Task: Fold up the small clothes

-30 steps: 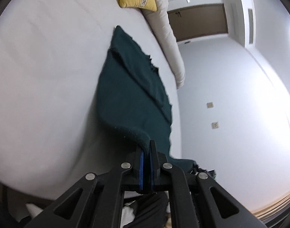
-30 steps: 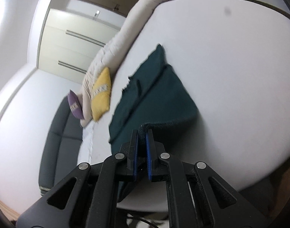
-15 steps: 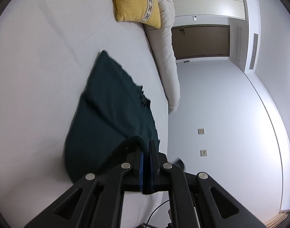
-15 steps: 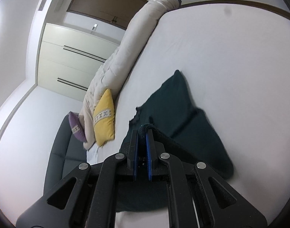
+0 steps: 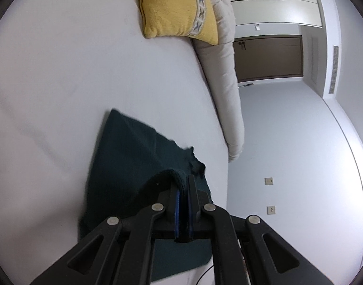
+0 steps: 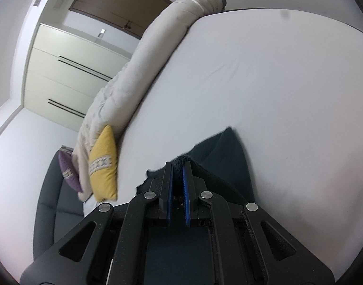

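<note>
A dark green garment [image 5: 129, 156] lies on the white bed sheet [image 5: 62, 76], part of it flat and part lifted. My left gripper [image 5: 183, 180] is shut on a thick hem of this garment, which curls up over the left finger. In the right wrist view the same dark green garment [image 6: 224, 152] spreads ahead on the bed sheet [image 6: 276, 83]. My right gripper [image 6: 178, 166] is shut on another bunched edge of it, and cloth drapes over the right finger. The garment's near part is hidden under both grippers.
A yellow cushion [image 5: 176, 7] leans on a rolled beige duvet [image 5: 226, 83] along the bed's far side. The yellow cushion [image 6: 103, 163], the duvet [image 6: 143, 66] and a purple cushion [image 6: 67, 171] also show from the right, above a dark sofa [image 6: 48, 204]. Wardrobe and door stand behind.
Both grippers have carried their held edges forward over the garment toward the duvet. The cushion and duvet loom larger, and less flat cloth shows ahead of the fingers.
</note>
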The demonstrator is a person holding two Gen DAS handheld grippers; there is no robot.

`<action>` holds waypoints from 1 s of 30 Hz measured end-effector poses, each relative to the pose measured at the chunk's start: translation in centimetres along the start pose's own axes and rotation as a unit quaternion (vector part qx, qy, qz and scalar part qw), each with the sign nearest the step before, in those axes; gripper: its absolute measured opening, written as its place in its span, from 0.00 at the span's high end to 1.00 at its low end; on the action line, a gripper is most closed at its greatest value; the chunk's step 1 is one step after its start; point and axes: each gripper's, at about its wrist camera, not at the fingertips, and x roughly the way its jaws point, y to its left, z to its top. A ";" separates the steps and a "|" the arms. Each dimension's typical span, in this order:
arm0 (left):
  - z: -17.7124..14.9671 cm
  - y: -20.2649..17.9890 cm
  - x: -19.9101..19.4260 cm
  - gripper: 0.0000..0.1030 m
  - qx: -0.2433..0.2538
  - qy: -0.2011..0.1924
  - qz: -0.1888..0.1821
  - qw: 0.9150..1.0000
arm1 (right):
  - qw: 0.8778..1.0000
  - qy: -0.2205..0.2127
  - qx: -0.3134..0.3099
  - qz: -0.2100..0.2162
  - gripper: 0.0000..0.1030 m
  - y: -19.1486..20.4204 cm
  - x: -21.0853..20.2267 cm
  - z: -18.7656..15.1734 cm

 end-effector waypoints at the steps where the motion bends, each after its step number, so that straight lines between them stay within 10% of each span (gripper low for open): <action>1: 0.6 0.2 0.9 0.95 0.002 0.000 0.007 1.000 | 1.000 0.001 -0.004 -0.004 0.94 -0.1 0.7 0.1; 12: 3.9 3.2 6.2 0.84 -0.008 0.015 0.052 0.998 | 0.996 0.012 -0.027 -0.088 0.87 -0.7 10.5 3.0; 16: 3.7 3.8 4.8 0.47 -0.017 0.000 0.045 0.999 | 0.996 -0.013 -0.013 -0.087 0.30 -1.6 10.6 3.2; 24: -0.2 1.7 2.4 0.46 0.064 -0.011 0.068 0.996 | 0.988 -0.004 -0.110 -0.108 0.30 0.4 8.4 1.1; 30: -5.2 0.6 2.5 0.46 0.163 -0.011 0.135 0.977 | 0.967 0.025 -0.210 -0.140 0.40 2.0 6.3 -2.9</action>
